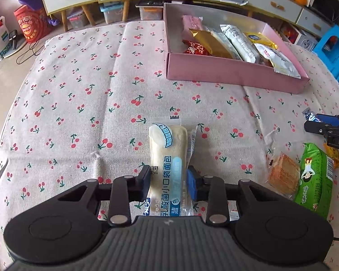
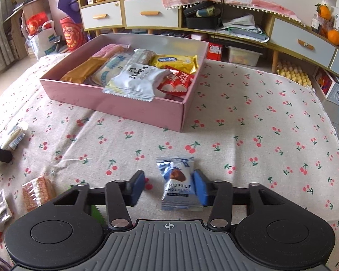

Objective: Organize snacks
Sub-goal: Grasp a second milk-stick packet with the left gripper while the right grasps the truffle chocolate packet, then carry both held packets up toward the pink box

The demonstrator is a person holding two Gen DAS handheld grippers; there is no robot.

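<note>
The left gripper (image 1: 169,180) is clamped on a long bread packet (image 1: 169,158), both pads pressed against its sides near the cloth's near edge. The right gripper (image 2: 169,186) stands partly open around a truffle chocolate packet (image 2: 180,185): the right pad touches the wrapper, the left pad stands clear of it. Both packets lie on the cherry-print cloth (image 1: 79,90). Just to the right of the bread packet lie a clear-wrapped wafer (image 1: 283,176) and a green snack bag (image 1: 314,180), touching each other near the near edge. Bare cloth lies between each gripper and the pink box (image 2: 115,106), which sits toward the far edge and already holds several snacks; a white packet (image 2: 135,81) hangs over its near wall. Beyond the cloth stand low cabinets with drawers (image 2: 151,11).
</note>
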